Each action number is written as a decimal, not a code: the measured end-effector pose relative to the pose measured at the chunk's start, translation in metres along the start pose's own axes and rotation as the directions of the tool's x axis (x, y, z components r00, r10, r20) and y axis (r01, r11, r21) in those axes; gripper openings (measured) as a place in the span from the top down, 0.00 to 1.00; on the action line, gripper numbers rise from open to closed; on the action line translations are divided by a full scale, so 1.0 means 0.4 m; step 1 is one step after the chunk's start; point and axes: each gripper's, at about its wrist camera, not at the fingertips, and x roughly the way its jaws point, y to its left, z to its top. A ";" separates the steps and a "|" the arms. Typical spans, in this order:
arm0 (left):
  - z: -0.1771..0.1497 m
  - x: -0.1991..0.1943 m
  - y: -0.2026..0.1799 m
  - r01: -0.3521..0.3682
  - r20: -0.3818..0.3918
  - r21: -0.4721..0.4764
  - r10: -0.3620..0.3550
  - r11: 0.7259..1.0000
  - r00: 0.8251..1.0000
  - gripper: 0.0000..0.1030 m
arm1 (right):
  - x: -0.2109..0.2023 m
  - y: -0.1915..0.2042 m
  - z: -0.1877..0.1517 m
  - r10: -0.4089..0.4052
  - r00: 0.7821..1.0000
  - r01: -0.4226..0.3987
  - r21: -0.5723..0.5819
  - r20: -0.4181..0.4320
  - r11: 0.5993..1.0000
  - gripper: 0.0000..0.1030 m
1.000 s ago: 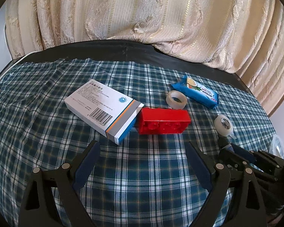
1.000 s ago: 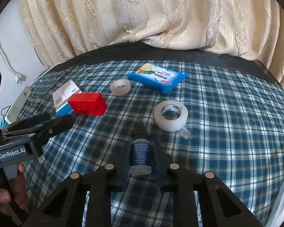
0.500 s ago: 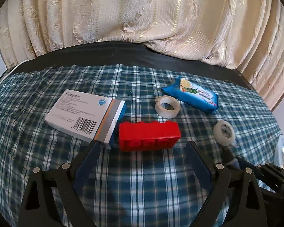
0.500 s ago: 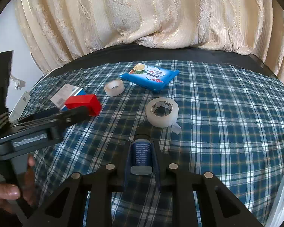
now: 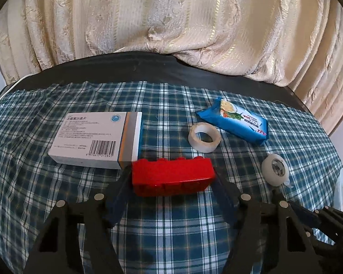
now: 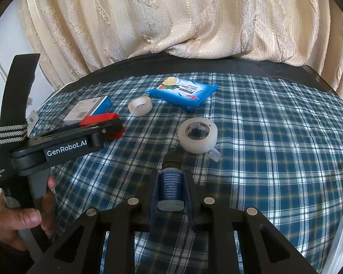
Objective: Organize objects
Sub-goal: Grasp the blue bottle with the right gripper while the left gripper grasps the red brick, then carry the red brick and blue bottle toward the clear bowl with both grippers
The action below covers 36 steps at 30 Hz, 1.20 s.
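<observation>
A red brick [image 5: 172, 176] lies on the checked cloth, between the fingers of my left gripper [image 5: 172, 188], which is open around it; I cannot tell whether the pads touch it. A white medicine box [image 5: 96, 139] lies just behind and left of the brick. My right gripper [image 6: 171, 187] is shut on a small blue-labelled bottle [image 6: 171, 188] with a dark cap, held low over the cloth. The left gripper's body [image 6: 64, 147] shows in the right wrist view over the red brick [image 6: 100, 119].
A small clear tape roll [image 5: 204, 137], a blue snack packet [image 5: 241, 119] and a white tape roll [image 5: 275, 169] lie behind and right of the brick. The white tape roll [image 6: 197, 134] sits just ahead of the bottle. Curtains hang behind the table's dark edge [image 5: 148, 66].
My left gripper has moved forward so its open fingers now flank the red brick. My right gripper still holds the bottle and has drifted slightly.
</observation>
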 end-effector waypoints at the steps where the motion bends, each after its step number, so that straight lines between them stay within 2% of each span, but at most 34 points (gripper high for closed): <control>1: -0.002 -0.003 0.000 0.002 0.002 0.001 -0.002 1.000 1.000 0.34 | -0.001 0.000 0.000 0.005 1.000 -0.005 0.000 0.000 1.000 0.79; 9: -0.009 -0.056 -0.011 0.009 0.051 0.014 -0.010 1.000 0.999 0.34 | -0.011 -0.006 0.003 0.028 0.999 -0.028 0.015 0.024 0.999 0.79; 17: -0.016 -0.103 -0.041 -0.004 0.106 0.073 -0.004 0.997 0.994 0.34 | -0.042 -0.013 0.010 0.027 0.996 -0.029 0.033 0.080 0.999 0.79; 25: -0.027 -0.138 -0.083 0.008 0.138 0.123 -0.025 0.992 0.990 0.34 | -0.123 -0.036 -0.001 -0.021 0.989 0.010 0.077 0.144 0.997 0.79; 36: -0.051 -0.161 -0.134 0.032 0.142 0.176 -0.057 0.984 0.988 0.34 | -0.191 -0.080 -0.047 -0.085 0.983 0.061 0.146 0.164 0.987 0.79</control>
